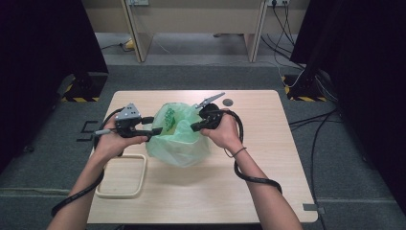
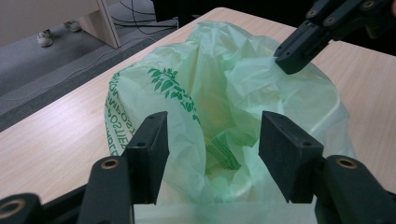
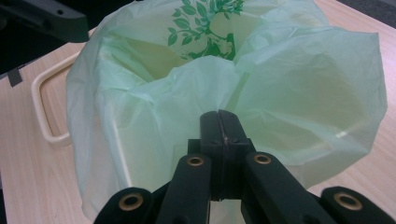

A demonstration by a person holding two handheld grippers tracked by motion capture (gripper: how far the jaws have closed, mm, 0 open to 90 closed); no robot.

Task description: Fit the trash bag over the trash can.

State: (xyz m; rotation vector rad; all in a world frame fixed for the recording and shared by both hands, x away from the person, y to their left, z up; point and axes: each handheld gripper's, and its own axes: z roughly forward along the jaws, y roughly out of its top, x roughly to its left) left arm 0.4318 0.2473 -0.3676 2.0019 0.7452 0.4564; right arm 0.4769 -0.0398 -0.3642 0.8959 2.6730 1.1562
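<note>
Right gripper jaws pinched on green bag rim; left gripper agape around opposite rim, not gripping.

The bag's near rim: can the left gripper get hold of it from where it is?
Probably yes. The left gripper is open, and the green bag has its rim bunched right between the fingers, with nothing in the way. The right gripper is shut on the opposite edge, holding it steady.

overhead plus two close bag views
</note>
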